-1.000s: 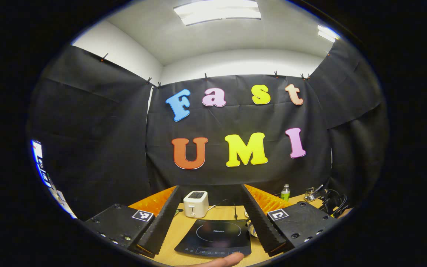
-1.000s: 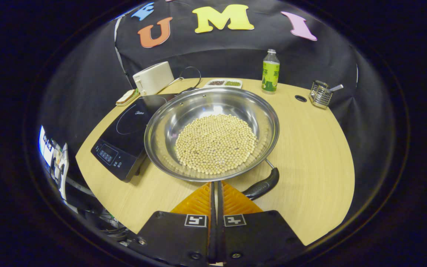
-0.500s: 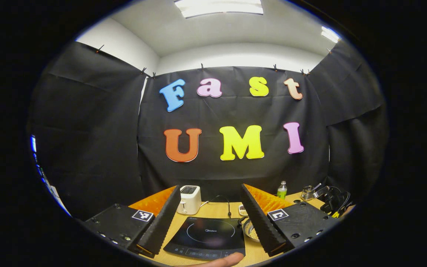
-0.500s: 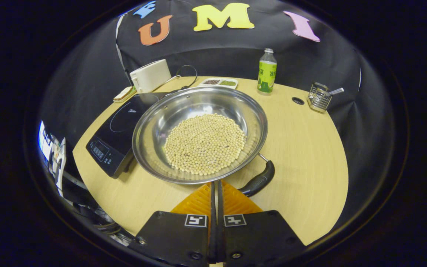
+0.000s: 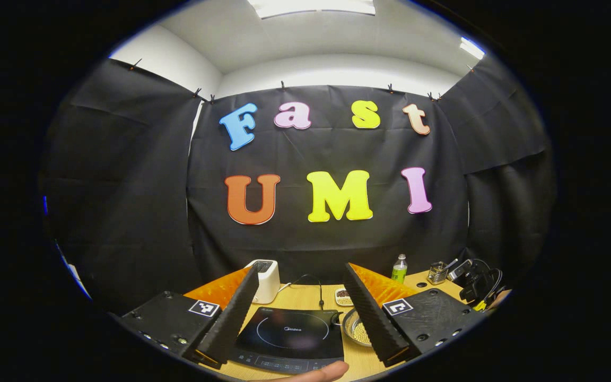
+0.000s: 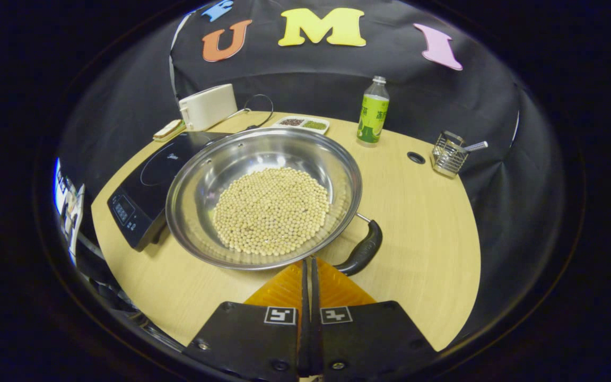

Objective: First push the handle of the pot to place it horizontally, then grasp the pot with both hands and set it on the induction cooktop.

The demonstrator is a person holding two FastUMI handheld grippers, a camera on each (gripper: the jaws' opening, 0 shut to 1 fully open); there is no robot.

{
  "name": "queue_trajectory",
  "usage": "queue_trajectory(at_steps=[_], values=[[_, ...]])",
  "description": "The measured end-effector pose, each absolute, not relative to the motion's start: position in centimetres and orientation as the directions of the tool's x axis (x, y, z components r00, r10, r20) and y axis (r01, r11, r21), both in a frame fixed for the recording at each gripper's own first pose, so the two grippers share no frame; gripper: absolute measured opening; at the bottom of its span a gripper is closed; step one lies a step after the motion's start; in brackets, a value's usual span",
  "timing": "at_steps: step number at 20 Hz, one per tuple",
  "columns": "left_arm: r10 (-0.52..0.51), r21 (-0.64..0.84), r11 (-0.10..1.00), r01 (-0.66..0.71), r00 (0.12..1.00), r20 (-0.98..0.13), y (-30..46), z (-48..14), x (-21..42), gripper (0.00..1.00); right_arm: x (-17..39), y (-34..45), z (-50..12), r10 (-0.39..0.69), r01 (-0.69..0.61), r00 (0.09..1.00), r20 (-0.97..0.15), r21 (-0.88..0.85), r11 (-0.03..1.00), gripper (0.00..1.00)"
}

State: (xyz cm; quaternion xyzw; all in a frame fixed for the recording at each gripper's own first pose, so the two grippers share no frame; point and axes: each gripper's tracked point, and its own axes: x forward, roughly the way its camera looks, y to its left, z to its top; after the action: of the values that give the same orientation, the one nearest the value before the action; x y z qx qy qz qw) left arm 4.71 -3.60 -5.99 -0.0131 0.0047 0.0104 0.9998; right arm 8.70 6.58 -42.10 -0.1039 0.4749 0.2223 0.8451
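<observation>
Hidden: in the left gripper view the pot (image 5: pixel 357 332) is a sliver of rim and beans beside the cooktop (image 5: pixel 288 340), the rest behind a finger of the left gripper (image 5: pixel 300 318); a fingertip (image 5: pixel 316 373) is cut off at the bottom edge.
Hard to make out: the right gripper (image 6: pixel 308 265) tips sit at the pot (image 6: pixel 264 196) rim, and whether they touch it cannot be told.
Pot place: on the table (image 6: pixel 433 223), just right of the cooktop (image 6: pixel 149 185), its left rim possibly overlapping the cooktop's edge.
Pot contents: a flat layer of pale beans (image 6: pixel 271 209).
Handle: the handle (image 6: pixel 361 253) leaves the rim at the lower right and runs down-left toward the right gripper, slanted rather than level.
Left jaws: spread wide, holding nothing, above the cooktop.
Right jaws: pressed together, only a thin slit between the 2 fingers.
Back of table: toaster (image 6: pixel 207 106), bottle (image 6: pixel 373 111), wire rack (image 6: pixel 450 154).
</observation>
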Motion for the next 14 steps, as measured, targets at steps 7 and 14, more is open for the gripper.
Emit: queue_trajectory(at_steps=[7, 14], values=[[0.015, -0.063, 0.998, -0.02, 0.997, -0.071, -3.3, -7.9, 6.0, 0.96, 11.0, 5.4, -42.0, 0.242, -0.454, 0.462, -0.853, 0.007, 0.891, 0.01], [0.004, -0.057, 0.998, -0.01, 0.995, -0.099, -3.7, -9.4, 7.0, 0.96, 12.7, 4.6, -42.1, 0.206, -0.428, 0.488, -0.848, -0.027, 0.903, 0.04]])
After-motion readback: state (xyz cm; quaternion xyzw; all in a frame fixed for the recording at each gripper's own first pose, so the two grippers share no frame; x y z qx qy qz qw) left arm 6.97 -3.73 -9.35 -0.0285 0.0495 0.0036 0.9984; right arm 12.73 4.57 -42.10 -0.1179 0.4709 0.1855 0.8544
